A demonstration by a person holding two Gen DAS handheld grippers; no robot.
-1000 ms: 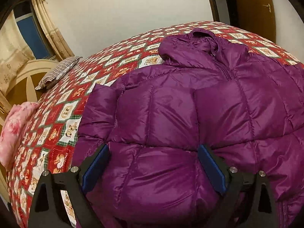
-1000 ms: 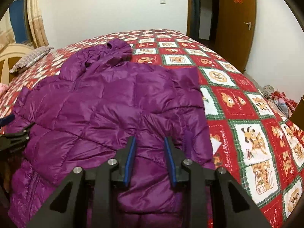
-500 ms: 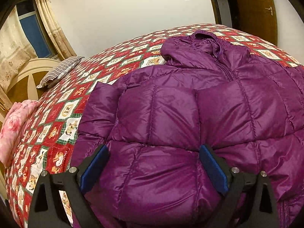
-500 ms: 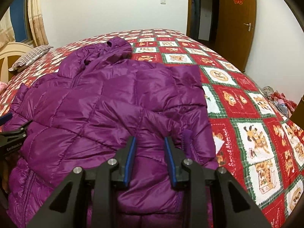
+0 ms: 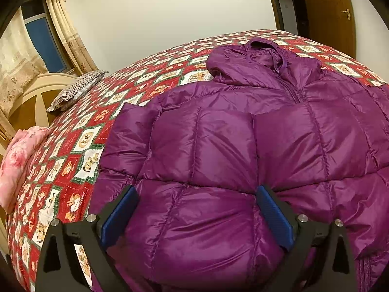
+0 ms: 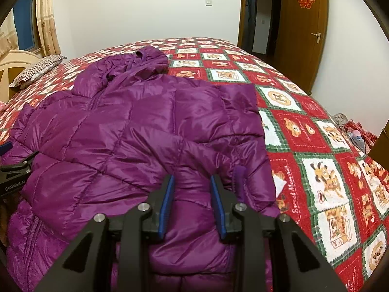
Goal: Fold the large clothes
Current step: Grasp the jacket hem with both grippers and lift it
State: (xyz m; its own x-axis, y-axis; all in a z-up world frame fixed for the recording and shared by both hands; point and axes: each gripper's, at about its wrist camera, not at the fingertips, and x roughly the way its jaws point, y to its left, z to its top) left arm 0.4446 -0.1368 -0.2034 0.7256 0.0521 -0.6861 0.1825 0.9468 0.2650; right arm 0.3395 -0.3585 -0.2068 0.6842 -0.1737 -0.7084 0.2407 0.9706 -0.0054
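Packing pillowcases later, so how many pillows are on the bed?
1: a striped pillow at the bed's far left by the headboard. Others could lie out of view.

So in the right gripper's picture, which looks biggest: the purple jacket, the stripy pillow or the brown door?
1. Purple jacket, by far the biggest.
2. Brown door.
3. Stripy pillow, smallest.
The jacket lies nearest the camera while the door and pillow are far away, so this is only how they look here.
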